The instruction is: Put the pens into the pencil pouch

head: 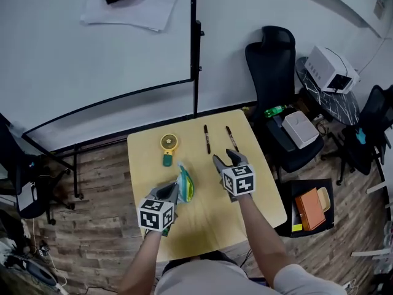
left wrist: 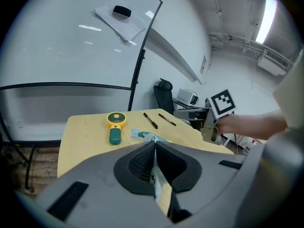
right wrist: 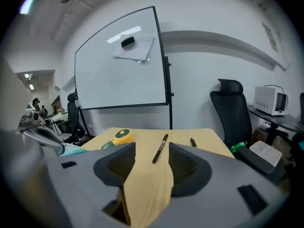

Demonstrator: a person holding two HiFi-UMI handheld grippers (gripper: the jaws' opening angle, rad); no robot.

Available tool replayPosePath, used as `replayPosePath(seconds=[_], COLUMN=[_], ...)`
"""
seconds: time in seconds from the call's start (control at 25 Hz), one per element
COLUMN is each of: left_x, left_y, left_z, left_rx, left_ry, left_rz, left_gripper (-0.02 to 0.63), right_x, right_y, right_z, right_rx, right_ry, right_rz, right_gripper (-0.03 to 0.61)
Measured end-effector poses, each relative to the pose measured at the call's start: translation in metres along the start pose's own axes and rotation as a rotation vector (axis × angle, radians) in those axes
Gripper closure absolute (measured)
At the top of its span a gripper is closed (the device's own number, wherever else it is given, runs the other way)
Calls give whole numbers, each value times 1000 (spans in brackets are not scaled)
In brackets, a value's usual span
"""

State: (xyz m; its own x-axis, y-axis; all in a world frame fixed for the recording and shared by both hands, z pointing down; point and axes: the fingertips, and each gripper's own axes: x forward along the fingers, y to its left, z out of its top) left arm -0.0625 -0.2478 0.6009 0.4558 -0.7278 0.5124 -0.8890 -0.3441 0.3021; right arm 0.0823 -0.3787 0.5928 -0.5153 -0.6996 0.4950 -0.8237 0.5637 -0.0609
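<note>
Table top smooth matt pale wood; floor grainy wood planks; pencil pouch soft teal cloth; fan glossy yellow-green plastic; pens dark plastic; whiteboard glossy, its paper sheets matt; right gripper matt grey plastic, pads dark, ribbed.

The pouch is teal, the pens black, the fan yellow and green
</note>
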Motion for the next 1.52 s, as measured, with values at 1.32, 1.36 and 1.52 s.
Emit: replayPosePath(seconds=[1.32,1.36,1.52], left_x=[6,5,2], left_y=[8,7,5], left_z=[3,2,2], left_rx=[-2,2,28], left_ry=[13,13,11], left_rz=[13,10,-3], left_gripper=[600,600,600], right_x=[65,55,8], right_y=[-2,1,10], right_z=[-33,-30,-17], right_rx=[-32,-43,-93], right_ry=[294,273,206], right_rz=[-17,-5,45], right_gripper=[532,532,532])
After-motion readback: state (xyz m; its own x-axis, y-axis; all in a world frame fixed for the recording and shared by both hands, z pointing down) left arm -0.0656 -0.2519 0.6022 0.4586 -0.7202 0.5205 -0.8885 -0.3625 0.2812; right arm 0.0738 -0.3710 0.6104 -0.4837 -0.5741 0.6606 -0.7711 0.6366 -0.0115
